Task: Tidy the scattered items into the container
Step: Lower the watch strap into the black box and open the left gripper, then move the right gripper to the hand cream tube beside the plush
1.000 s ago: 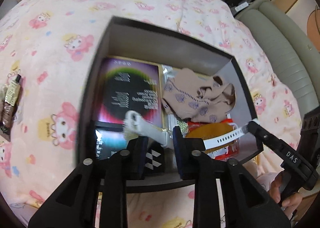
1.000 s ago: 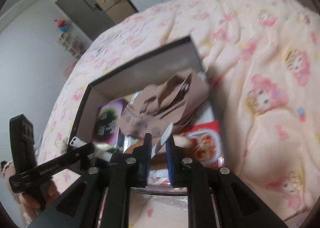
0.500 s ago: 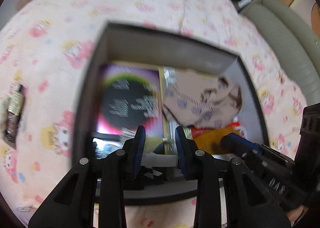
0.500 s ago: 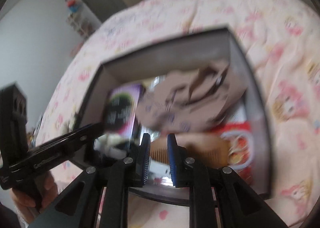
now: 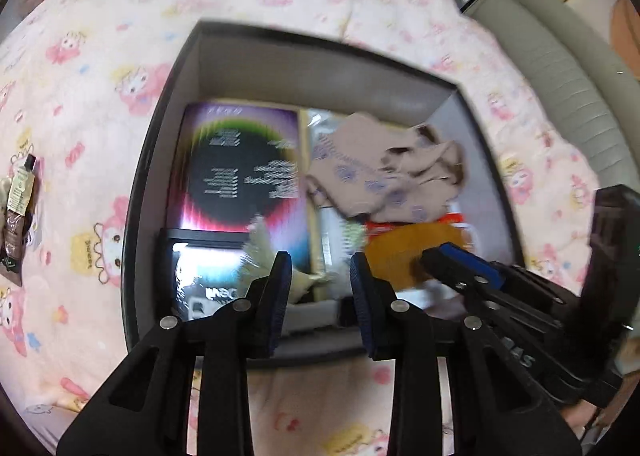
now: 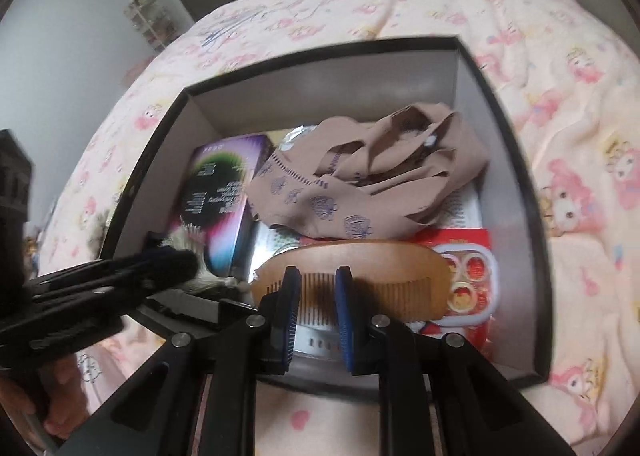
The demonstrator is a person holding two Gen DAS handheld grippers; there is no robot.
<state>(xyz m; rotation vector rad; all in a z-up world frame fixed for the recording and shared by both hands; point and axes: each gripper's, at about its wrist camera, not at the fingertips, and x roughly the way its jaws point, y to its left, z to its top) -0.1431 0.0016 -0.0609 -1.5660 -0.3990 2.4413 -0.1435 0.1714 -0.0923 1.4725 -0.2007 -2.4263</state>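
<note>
White strap down in black box by wooden comb; looks light, floppy, best pinched mid-band; right gripper jaws just opening, nothing pinched; left gripper parted, empty.

On the pink cartoon-print bedspread, at nine o'clock of the dark square box, a yellow patch carries the word "Sweet", while the white lines on the purple-and-black booklet inside the box are too blurred to read.
</note>
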